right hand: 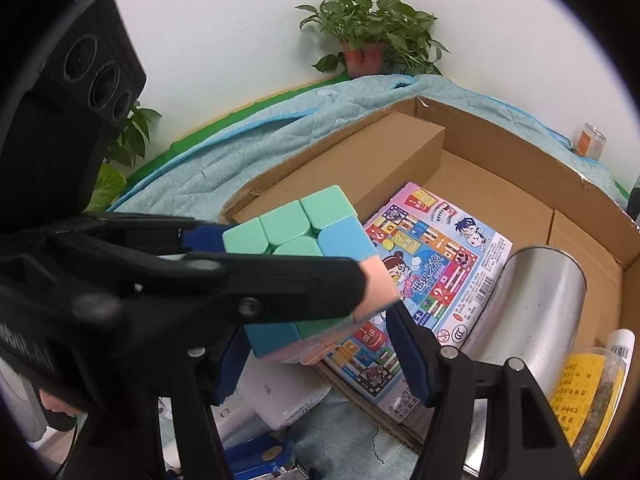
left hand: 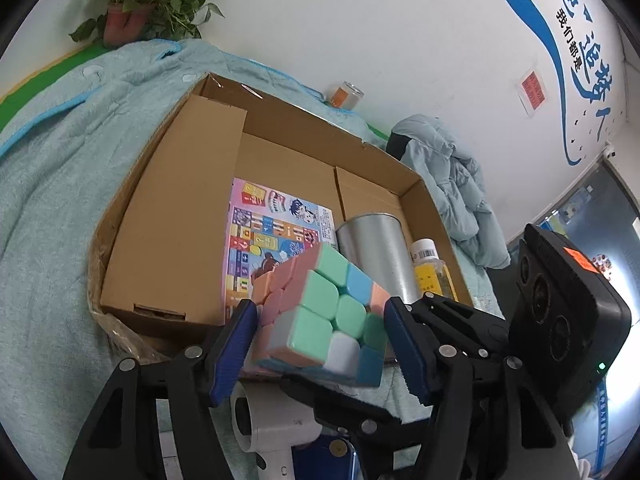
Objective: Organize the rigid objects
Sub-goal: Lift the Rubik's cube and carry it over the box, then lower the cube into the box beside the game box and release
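Note:
A pastel puzzle cube (left hand: 320,312) hangs in the air over the near edge of an open cardboard box (left hand: 304,120). My left gripper (left hand: 320,308) is shut on it, its blue pads (left hand: 240,340) pressing two opposite sides. My right gripper (right hand: 316,328) comes in crosswise from the right and is shut on the same cube (right hand: 288,220), one finger under it. In the right wrist view a black finger of the left gripper hides the cube's middle. Inside the box lie a colourful game box (right hand: 436,264), a metal can (right hand: 536,304) and a yellow-labelled bottle (left hand: 432,276).
A brown carton (left hand: 180,220) fills the box's left side. A white device (left hand: 272,420) and a blue object (right hand: 260,456) lie below the cube on the teal blanket (left hand: 60,180). A potted plant (right hand: 368,44), a small jar (left hand: 346,94) and a light-blue jacket (left hand: 452,184) are around the box.

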Motion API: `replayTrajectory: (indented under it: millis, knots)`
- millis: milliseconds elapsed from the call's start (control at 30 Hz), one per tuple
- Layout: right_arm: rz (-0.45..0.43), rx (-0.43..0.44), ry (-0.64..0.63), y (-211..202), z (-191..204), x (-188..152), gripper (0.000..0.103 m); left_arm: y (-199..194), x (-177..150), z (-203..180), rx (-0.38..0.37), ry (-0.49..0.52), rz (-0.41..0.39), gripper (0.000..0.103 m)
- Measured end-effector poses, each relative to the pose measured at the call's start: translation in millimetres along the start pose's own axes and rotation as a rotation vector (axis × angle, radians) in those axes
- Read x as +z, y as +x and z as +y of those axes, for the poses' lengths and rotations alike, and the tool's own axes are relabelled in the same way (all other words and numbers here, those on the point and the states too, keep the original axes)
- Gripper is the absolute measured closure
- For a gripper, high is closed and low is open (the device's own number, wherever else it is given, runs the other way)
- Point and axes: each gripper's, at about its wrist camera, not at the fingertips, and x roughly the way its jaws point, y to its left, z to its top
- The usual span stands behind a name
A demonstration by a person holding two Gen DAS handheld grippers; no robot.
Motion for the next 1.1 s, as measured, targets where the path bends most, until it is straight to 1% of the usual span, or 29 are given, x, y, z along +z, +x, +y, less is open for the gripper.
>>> replayTrajectory:
  millis: [67,133,167,233,267,300,333,367,433,467,500,567,600,633,667,700,733,833,867,933,967,1000,1033,1100]
  knots:
    - [0.010,0.009,0.049,2.7,-7.8,-3.6,0.038,-1.2,-1.5,2.6,0.006,0.005,-0.002,0.048]
    - [0.023,-0.011,0.096,0.8,-13.5,-11.1,0.038,-6.1,-2.2,3.6,0.013,0.006,-0.019,0.049]
    - [0.023,-0.008,0.114,-1.0,-15.9,-13.9,0.038,-7.1,-1.7,5.0,0.020,0.012,-0.024,0.049]
    - [0.005,0.026,0.158,-8.0,-18.3,-21.4,0.038,-5.9,-1.3,7.5,0.013,0.014,-0.017,0.049]
    - [-0.009,0.041,0.169,-10.2,-17.7,-23.4,0.040,-1.9,-1.8,9.5,-0.003,0.011,0.002,0.051]
    - [-0.024,0.051,0.173,-11.7,-15.8,-24.6,0.048,1.0,-2.3,10.2,-0.008,0.011,0.015,0.056]
    - [-0.026,0.055,0.171,-10.8,-13.0,-24.8,0.053,4.2,-3.2,10.8,-0.011,0.014,0.030,0.057]
    - [-0.018,0.057,0.166,-8.5,-11.0,-24.4,0.060,7.3,-3.9,10.5,-0.015,0.014,0.040,0.057]
    - [-0.003,0.046,0.175,-3.1,-10.9,-22.8,0.061,10.4,-3.7,8.4,-0.020,0.017,0.044,0.057]
    - [-0.005,0.027,0.201,-3.5,-14.3,-22.2,0.061,9.2,-2.2,6.9,-0.021,0.023,0.038,0.057]
    - [-0.015,0.019,0.222,-5.9,-17.6,-22.1,0.061,6.3,-0.1,6.0,-0.019,0.028,0.024,0.057]
    - [-0.065,0.021,0.279,-20.1,-27.6,-25.8,0.061,-1.9,6.1,4.7,-0.009,0.038,-0.010,0.057]
    - [-0.098,0.007,0.304,-29.9,-33.1,-29.0,0.061,-5.0,10.6,3.4,-0.003,0.048,-0.021,0.053]
    - [-0.124,-0.026,0.321,-38.7,-37.4,-32.0,0.061,-6.6,15.8,2.3,0.003,0.060,-0.034,0.050]
    - [-0.143,-0.055,0.334,-46.2,-41.0,-34.5,0.061,-6.6,20.7,0.5,0.008,0.068,-0.044,0.040]
    - [-0.151,-0.065,0.339,-49.4,-42.5,-35.7,0.061,-4.1,26.5,-1.3,0.017,0.079,-0.052,0.035]
    - [-0.148,-0.061,0.342,-49.1,-43.7,-36.1,0.061,3.2,33.4,-3.1,0.025,0.094,-0.046,0.035]
    - [-0.093,-0.024,0.374,-28.9,-44.0,-34.2,0.061,29.8,47.5,-4.7,0.025,0.099,0.016,0.036]
    - [-0.085,-0.028,0.383,-22.4,-43.4,-33.0,0.061,40.1,49.9,-7.2,0.032,0.109,0.038,0.039]
    - [-0.096,-0.079,0.391,-16.2,-42.6,-28.2,0.062,60.1,49.9,-12.1,0.030,0.140,0.104,0.049]
    - [-0.099,-0.084,0.399,-13.8,-44.2,-25.1,0.062,70.2,48.8,-12.2,0.023,0.137,0.146,0.055]
    - [-0.105,-0.081,0.403,-11.4,-45.8,-21.3,0.062,75.7,47.5,-11.2,0.006,0.129,0.165,0.056]
    - [-0.106,-0.074,0.401,-10.1,-46.0,-19.1,0.062,76.9,45.5,-10.3,-0.011,0.119,0.165,0.057]
    - [-0.092,-0.066,0.386,-6.5,-43.1,-16.2,0.061,72.0,40.0,-10.5,0.007,0.117,0.156,0.056]
